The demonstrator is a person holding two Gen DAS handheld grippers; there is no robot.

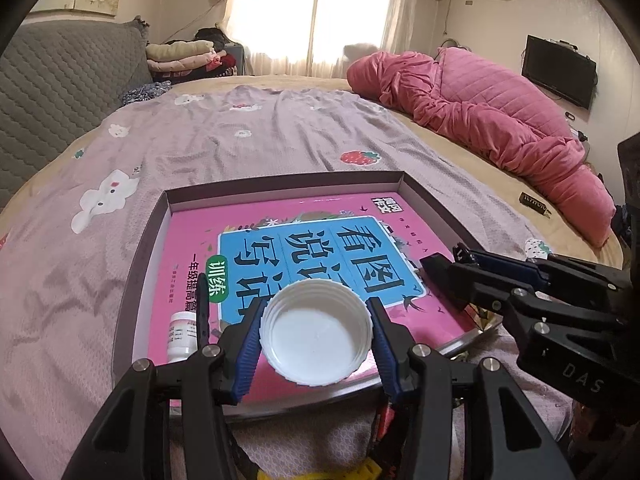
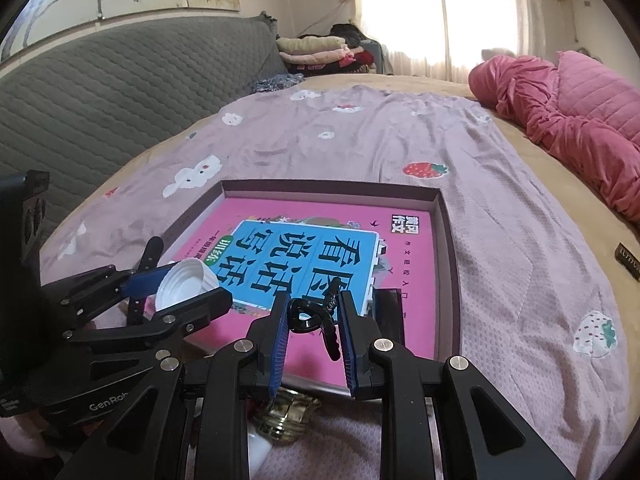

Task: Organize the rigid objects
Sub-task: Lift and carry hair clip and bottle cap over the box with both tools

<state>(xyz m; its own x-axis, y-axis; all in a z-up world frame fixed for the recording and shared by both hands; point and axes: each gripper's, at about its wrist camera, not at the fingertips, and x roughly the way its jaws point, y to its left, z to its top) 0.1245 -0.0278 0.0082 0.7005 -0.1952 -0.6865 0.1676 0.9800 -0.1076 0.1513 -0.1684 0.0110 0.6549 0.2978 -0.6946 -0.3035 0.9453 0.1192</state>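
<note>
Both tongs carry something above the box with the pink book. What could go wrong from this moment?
1. The white lid is pinched only at its rim by the left tongs; it may pop out.
2. The right tongs grip a thin black clip near its edge; it could twist loose.
3. The small white bottle below may be knocked.

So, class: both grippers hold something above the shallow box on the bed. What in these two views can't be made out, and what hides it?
- Small white bottle, left wrist view: lower part hidden by the left gripper; label too small.
- Black object in the right gripper, right wrist view: its blue pads cover it; identity unclear.
- Gold-coloured item: gripper frame covers most.
- Dark item on the blanket: cut off by the edge.
</note>
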